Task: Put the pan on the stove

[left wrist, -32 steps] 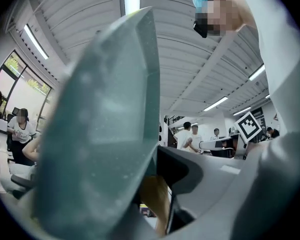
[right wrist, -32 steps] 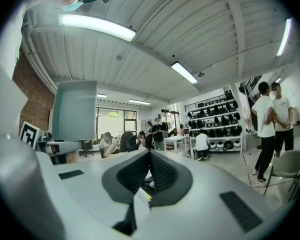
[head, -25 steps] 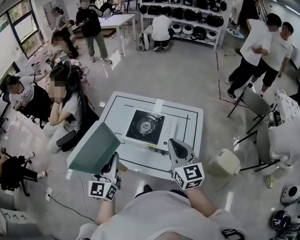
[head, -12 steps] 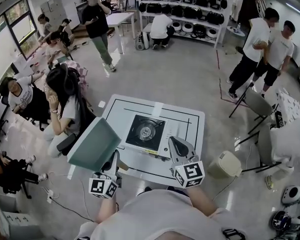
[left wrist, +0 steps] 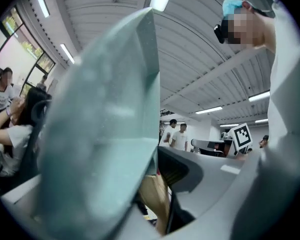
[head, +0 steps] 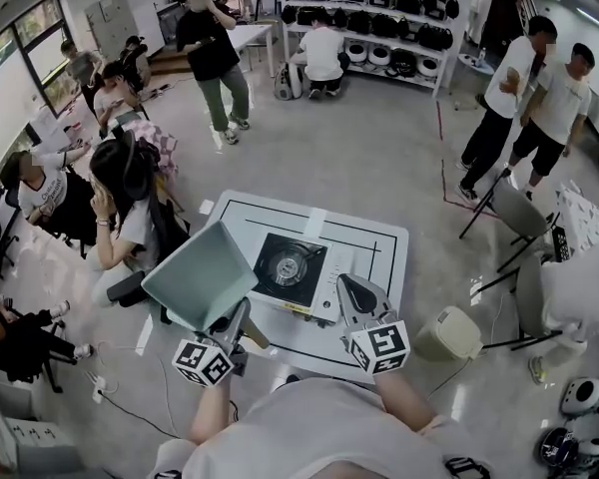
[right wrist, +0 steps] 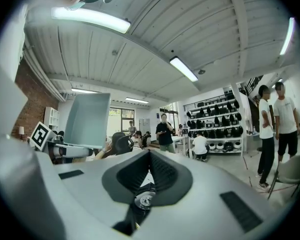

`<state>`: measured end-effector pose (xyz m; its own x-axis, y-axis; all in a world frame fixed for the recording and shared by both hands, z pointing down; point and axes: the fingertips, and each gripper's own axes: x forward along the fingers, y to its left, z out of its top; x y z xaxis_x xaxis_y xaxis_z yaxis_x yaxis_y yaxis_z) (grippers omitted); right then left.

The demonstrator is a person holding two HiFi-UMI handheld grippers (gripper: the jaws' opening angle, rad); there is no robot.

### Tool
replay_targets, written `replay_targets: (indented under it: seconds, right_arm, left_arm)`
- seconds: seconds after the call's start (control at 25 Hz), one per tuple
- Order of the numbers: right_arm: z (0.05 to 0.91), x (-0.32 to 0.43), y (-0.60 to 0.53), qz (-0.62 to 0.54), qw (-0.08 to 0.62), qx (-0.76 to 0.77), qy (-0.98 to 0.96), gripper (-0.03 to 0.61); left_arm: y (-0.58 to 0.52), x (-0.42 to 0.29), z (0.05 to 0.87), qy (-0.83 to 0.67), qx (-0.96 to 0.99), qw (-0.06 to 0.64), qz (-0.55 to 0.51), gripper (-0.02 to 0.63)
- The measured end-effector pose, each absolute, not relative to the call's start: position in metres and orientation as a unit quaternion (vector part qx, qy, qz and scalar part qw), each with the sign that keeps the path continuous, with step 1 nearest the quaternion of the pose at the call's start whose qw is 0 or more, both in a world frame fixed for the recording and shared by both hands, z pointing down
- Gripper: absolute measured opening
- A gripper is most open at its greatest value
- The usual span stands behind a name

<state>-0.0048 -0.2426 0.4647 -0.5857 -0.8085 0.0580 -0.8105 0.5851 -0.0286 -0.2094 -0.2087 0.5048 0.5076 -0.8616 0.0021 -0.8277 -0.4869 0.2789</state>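
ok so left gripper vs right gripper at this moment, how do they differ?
Left gripper is shut on the wooden handle of the pan; right gripper is shut on nothing. Left gripper carries the pan tilted, left of the stove; right gripper points at the stove. Both are at the near side of the table.

Lighting: bright, even, indoor. Sources: ceiling tubes (right wrist: 90,18), glaring white in the right gripper view, and daylight from windows (head: 20,53) at the head view's left. The floor (head: 379,138) is pale with a soft sheen. Shadows around the bench (head: 384,238) are faint and soft-edged. All views bend heavily toward the edges, with dark corners. Left gripper view: the pan (left wrist: 100,134) sits close against the lens, blurred and smeared, while the background is sharper. Head view: moderately sharp, softer at the rim.
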Motion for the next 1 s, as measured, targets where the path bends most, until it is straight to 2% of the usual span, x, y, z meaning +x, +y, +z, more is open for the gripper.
replay_targets:
  seconds: [0.32, 0.72, 1.0]
  right_arm:
    - [0.477, 0.003, -0.244, 0.035, 0.024, 0.441, -0.897, 0.008]
    - [0.498, 0.016, -0.26, 0.054, 0.042, 0.467, -0.881, 0.008]
    - [0.508, 0.034, -0.264, 0.068, 0.051, 0.497, -0.863, 0.008]
  left_arm:
    - [-0.238, -0.2, 0.556, -0.393, 0.887, 0.241, -0.018, 0.127]
    - [-0.275, -0.167, 0.634, -0.191, 0.873, 0.448, 0.025, 0.127]
    - [-0.288, -0.141, 0.665, -0.072, 0.795, 0.602, 0.018, 0.13]
